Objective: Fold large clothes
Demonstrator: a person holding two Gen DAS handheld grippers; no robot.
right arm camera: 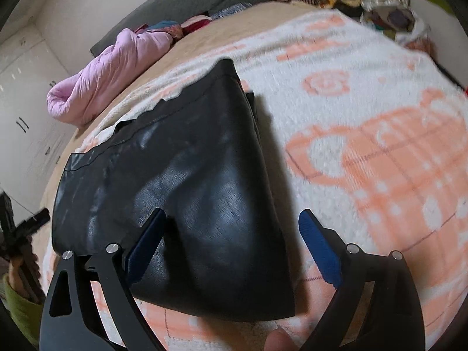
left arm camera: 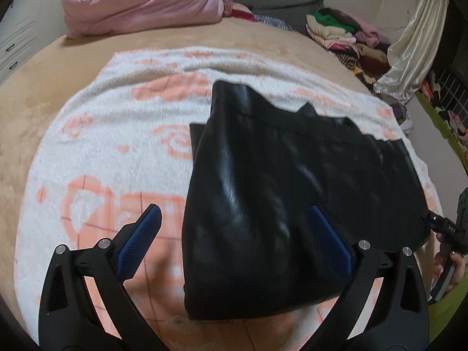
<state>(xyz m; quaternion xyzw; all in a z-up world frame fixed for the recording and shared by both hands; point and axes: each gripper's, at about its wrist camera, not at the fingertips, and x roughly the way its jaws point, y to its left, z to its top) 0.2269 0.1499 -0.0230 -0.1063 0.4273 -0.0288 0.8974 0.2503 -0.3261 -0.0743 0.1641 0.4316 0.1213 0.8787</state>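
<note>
**Black garment lies folded on the patterned blanket, both grippers apart**

A shiny black garment (left arm camera: pixel 263 193) lies folded on a white and peach blanket (left arm camera: pixel 111 134) spread over the tan bed (left arm camera: pixel 35 99). The left gripper (left arm camera: pixel 234 231) hovers above the garment's near end with its blue pads spread wide, holding nothing. The right gripper (right arm camera: pixel 234 234) is likewise spread; its left pad lies over the garment, its right pad over the blanket. At the far side of the bed sit a rolled pink quilt (left arm camera: pixel 140 3) and, to the right, a pile of mixed clothes (left arm camera: pixel 345 35). A wire basket (left arm camera: pixel 450 99) at the far right holds more clothing.
</note>
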